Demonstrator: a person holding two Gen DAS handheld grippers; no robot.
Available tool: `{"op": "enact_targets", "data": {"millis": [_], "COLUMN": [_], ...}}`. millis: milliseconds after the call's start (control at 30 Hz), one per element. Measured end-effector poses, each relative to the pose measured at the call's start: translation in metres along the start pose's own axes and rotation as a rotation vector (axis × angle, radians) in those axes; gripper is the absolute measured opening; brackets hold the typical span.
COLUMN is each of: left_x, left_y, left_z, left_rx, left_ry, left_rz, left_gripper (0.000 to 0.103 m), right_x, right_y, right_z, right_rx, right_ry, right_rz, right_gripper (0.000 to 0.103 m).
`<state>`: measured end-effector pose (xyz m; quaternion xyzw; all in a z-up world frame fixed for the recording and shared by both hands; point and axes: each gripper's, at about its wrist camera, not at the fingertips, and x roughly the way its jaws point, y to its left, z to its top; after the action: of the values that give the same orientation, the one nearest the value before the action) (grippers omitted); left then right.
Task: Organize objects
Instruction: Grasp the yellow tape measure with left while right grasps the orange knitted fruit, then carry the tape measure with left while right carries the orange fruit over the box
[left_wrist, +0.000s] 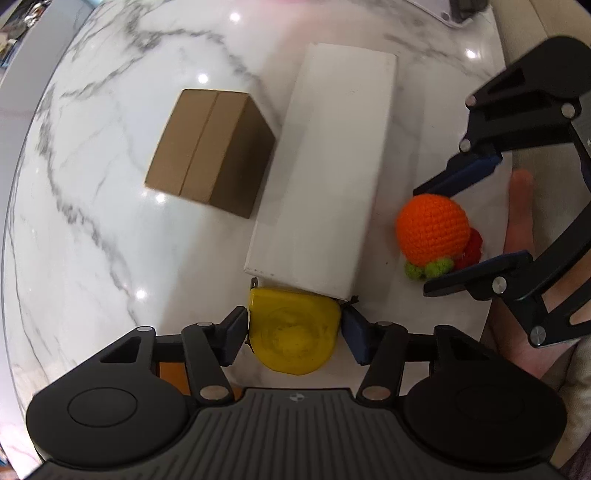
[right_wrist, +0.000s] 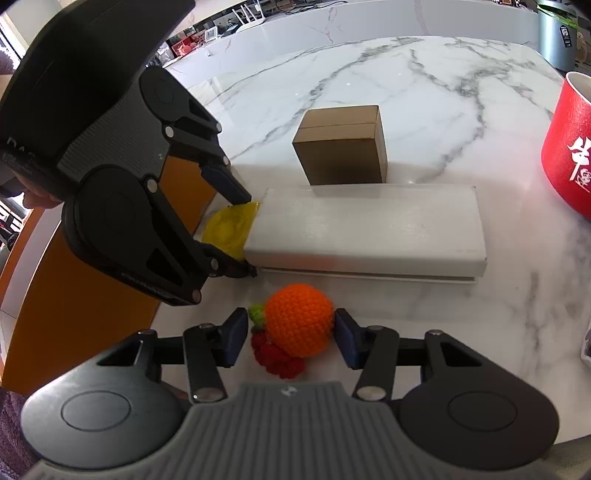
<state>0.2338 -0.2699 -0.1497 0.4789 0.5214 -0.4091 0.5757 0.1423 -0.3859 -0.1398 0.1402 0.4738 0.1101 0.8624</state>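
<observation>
Left wrist view: left gripper (left_wrist: 294, 328) clamps a yellow disc (left_wrist: 293, 330), seemingly against the white box (left_wrist: 325, 177); right gripper (right_wrist: 290, 332) brackets the orange ball (right_wrist: 298, 319), apparently ungripped. Lift straight, slowly.

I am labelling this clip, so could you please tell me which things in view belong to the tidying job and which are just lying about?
In the job:
- yellow rounded plastic piece, between the left tool's fingers
- orange crocheted ball with red and green knitted bits, between the right tool's fingers
- long white rectangular box
- small brown cardboard box

Lying about:
- red cup with white characters
- white marble table
</observation>
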Motion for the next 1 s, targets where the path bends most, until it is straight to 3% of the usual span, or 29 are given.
{"op": "enact_targets", "data": {"millis": [300,533,700,833,1000], "left_x": [-0.026,-0.098,-0.166,-0.190,-0.162], "left_y": [-0.001,-0.001,-0.005,0.002,0.010], "left_z": [-0.023,-0.059,-0.091,-0.134,-0.184], "left_rx": [-0.161,-0.269,-0.314,-0.331,-0.315], "left_ry": [-0.086,-0.264,-0.370,-0.360,-0.249], "left_rz": [-0.030,-0.081,-0.057,0.034,0.117], "left_gripper": [0.063,0.063,0.063,0.063,0.063], "right_x": [-0.004,-0.036,-0.069,-0.090,-0.100], "right_y": [-0.001,0.010,0.029,0.063,0.128], "right_z": [-0.002,-0.001,-0.003,0.009,0.042], "right_rx": [0.015,0.011,0.001,-0.050,-0.206], "right_ry": [-0.011,-0.095,-0.179,-0.227,-0.238], "right_rz": [-0.006,0.001,0.030,0.059,0.063], "right_gripper": [0.049,0.048,0.048,0.048,0.048]}}
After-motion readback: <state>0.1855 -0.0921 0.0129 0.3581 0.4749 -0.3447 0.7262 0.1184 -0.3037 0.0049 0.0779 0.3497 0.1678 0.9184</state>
